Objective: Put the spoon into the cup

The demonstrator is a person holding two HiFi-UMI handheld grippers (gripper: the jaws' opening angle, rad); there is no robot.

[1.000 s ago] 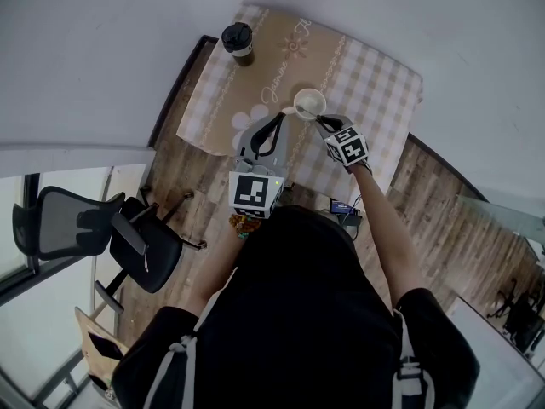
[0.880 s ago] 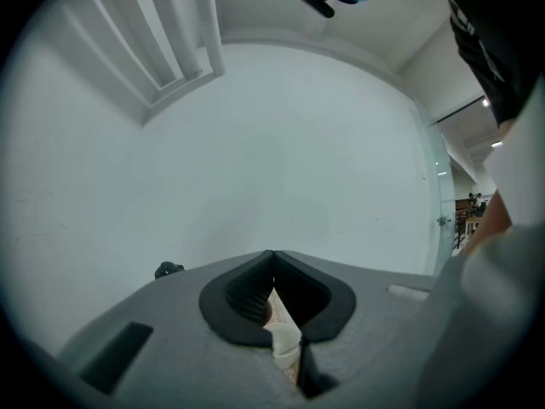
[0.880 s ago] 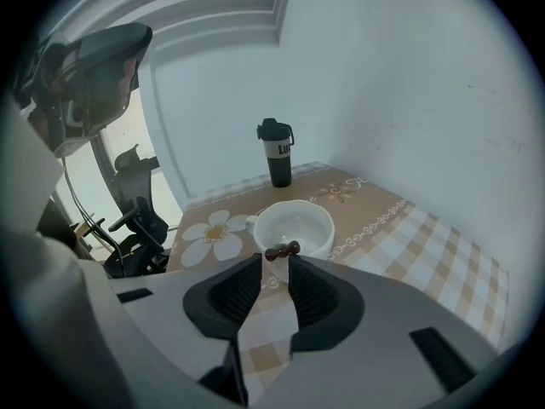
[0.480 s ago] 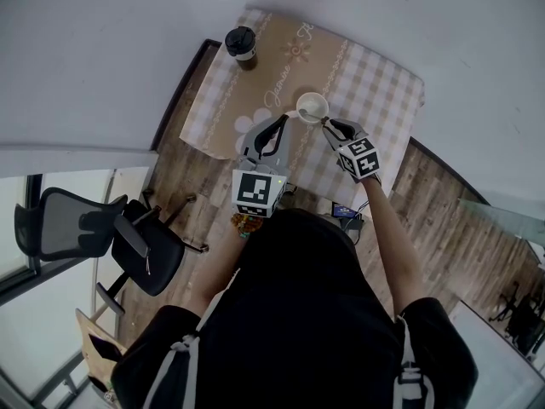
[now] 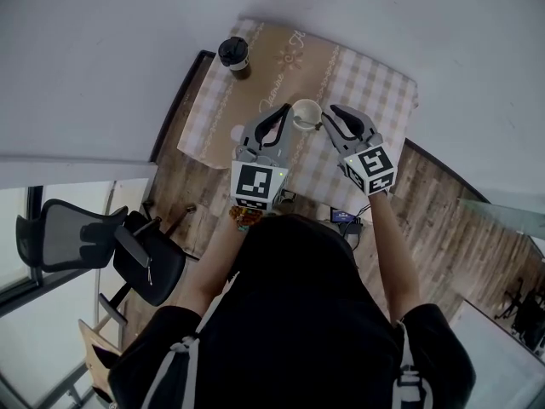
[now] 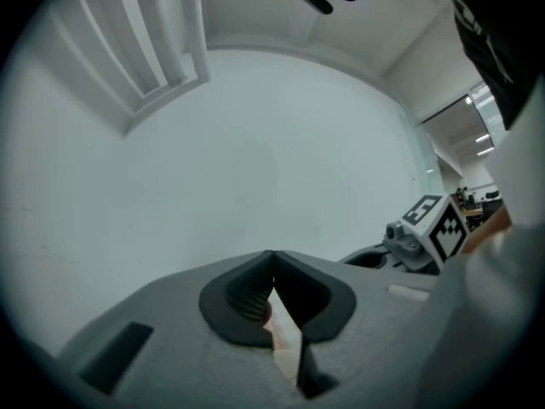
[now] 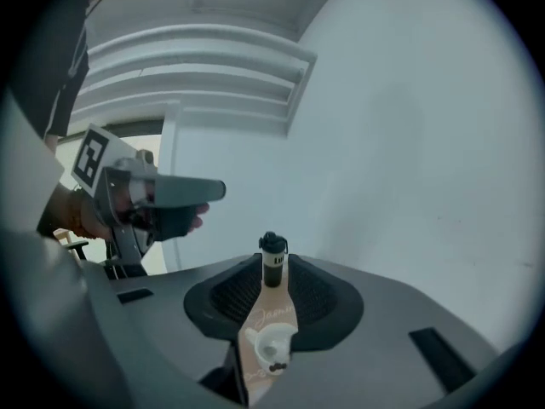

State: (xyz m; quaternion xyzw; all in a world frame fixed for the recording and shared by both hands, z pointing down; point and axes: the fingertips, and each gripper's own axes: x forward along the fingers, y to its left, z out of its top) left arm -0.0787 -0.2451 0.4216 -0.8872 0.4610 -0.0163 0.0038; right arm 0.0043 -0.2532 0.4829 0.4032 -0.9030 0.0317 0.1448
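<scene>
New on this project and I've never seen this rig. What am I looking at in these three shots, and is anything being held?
There is no robot here. A person in a black top holds a hand-operated gripper in each hand, and the cubes with square markers are part of those grippers.

The head view comes from a camera on the person's head, looking steeply down. The other two come from wide-angle cameras riding on each gripper, looking along its claw.

On the table lies a checked cloth with a white cup and a dark lidded bottle.

The left gripper has its claw shut on nothing. The right gripper has its claw open and empty. The cup and bottle seen through it are down on the table.

A small dark thing shows in the cup, too small to identify.
</scene>
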